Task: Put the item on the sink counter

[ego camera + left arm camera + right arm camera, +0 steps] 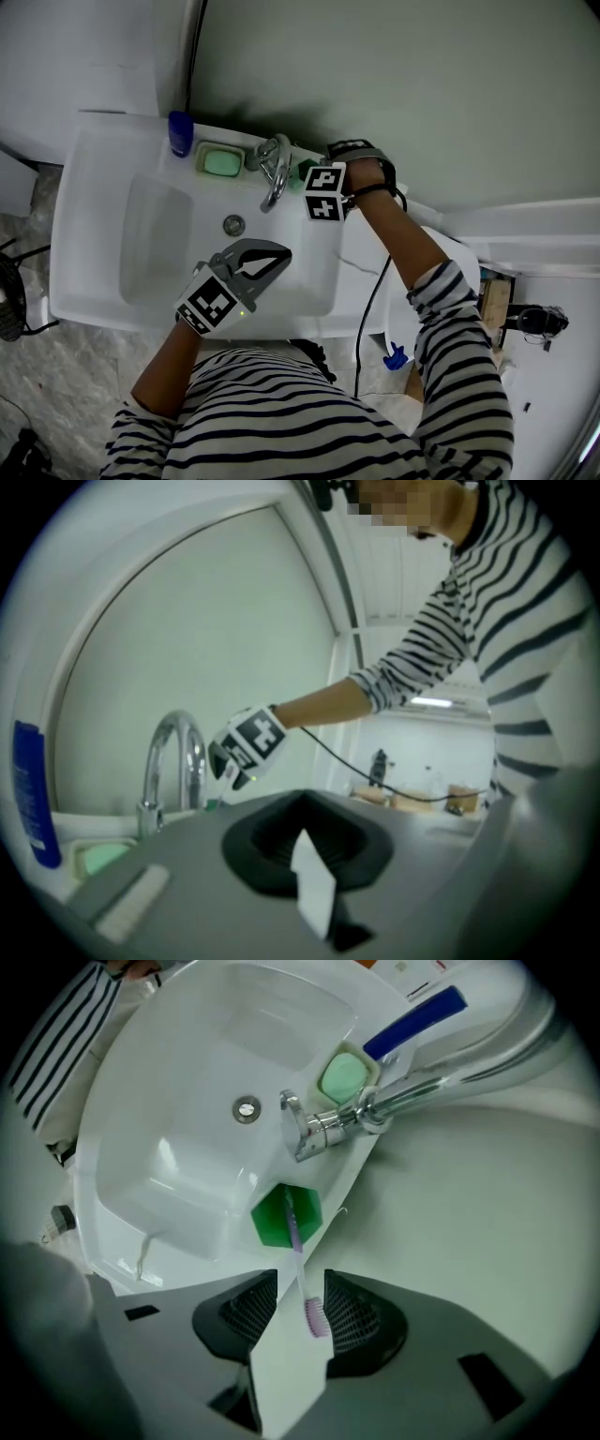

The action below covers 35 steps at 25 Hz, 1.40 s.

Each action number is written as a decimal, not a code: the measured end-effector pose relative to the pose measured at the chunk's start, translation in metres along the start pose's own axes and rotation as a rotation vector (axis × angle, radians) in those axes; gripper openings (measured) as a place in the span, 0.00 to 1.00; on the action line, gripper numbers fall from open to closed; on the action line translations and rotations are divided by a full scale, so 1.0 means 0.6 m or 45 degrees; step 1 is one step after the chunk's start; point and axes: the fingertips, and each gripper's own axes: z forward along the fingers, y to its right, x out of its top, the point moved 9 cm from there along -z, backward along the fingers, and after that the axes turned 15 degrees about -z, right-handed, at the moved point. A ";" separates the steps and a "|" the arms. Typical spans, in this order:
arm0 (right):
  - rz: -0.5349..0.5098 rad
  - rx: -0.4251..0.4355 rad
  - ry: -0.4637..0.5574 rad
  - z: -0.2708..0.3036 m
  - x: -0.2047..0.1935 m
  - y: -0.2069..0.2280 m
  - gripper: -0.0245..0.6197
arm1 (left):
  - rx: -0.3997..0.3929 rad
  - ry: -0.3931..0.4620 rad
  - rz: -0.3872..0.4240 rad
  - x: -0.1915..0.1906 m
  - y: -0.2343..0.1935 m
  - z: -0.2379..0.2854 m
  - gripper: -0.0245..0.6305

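Clearly, the right tongs [302, 1283] stand partly open in the lower middle of their own view. The bristle end of a purple toothbrush [298, 1246] is between the pads, seemingly touched by neither. Its handle stands in a green cup [270, 1222] on the table [328, 1176] rim of the white sink [178, 1138], just beside the faucet [323, 1129] base. Green soap [343, 1074] and a blue bottle [412, 1018] sit further along, toward the upper right. Over the basin, the left tongs [267, 258] look closed and empty, though their view is dim.
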 end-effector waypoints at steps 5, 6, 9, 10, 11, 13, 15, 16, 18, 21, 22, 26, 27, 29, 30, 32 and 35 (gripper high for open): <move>0.141 -0.104 0.098 -0.036 -0.020 0.007 0.26 | -0.005 -0.003 -0.012 -0.001 -0.003 0.010 0.05; 0.184 -0.128 0.126 -0.045 -0.026 0.007 0.26 | -0.008 -0.004 -0.014 -0.001 -0.003 0.012 0.05; 0.329 -0.194 0.217 -0.070 -0.046 -0.001 0.26 | -0.023 -0.016 -0.013 -0.001 -0.001 0.023 0.05; 0.375 -0.208 0.243 -0.077 -0.053 -0.006 0.26 | -0.029 -0.022 -0.012 -0.001 0.000 0.027 0.05; 0.419 -0.220 0.264 -0.083 -0.060 -0.013 0.26 | -0.034 -0.027 -0.010 -0.001 0.001 0.031 0.05; 0.506 -0.248 0.306 -0.095 -0.079 -0.030 0.26 | -0.044 -0.036 -0.008 -0.001 0.004 0.039 0.05; 0.602 -0.274 0.360 -0.107 -0.099 -0.053 0.26 | -0.056 -0.045 -0.004 -0.001 0.008 0.049 0.05; 0.650 -0.281 0.387 -0.112 -0.109 -0.067 0.26 | -0.061 -0.051 -0.002 -0.002 0.010 0.053 0.05; 0.734 -0.282 0.424 -0.119 -0.128 -0.102 0.26 | -0.072 -0.062 -0.001 -0.005 0.016 0.063 0.05; 0.806 -0.255 0.434 -0.114 -0.144 -0.164 0.25 | -0.090 -0.076 0.002 -0.008 0.025 0.079 0.05; 0.823 -0.235 0.435 -0.108 -0.145 -0.186 0.25 | -0.098 -0.082 0.005 -0.010 0.029 0.085 0.05; 0.896 -0.126 0.459 -0.072 -0.134 -0.275 0.24 | -0.140 -0.113 0.010 -0.018 0.044 0.116 0.05; 0.912 -0.099 0.469 -0.063 -0.130 -0.295 0.24 | -0.150 -0.121 0.011 -0.019 0.048 0.124 0.05; 0.931 -0.046 0.479 -0.045 -0.123 -0.335 0.24 | -0.166 -0.136 0.013 -0.023 0.057 0.141 0.05; 0.937 -0.019 0.481 -0.036 -0.119 -0.355 0.24 | -0.174 -0.145 0.013 -0.025 0.062 0.149 0.05; 0.950 0.037 0.488 -0.020 -0.112 -0.396 0.23 | -0.189 -0.165 0.011 -0.029 0.071 0.163 0.05; 0.954 0.113 0.497 0.009 -0.105 -0.453 0.22 | -0.199 -0.182 0.012 -0.036 0.086 0.186 0.05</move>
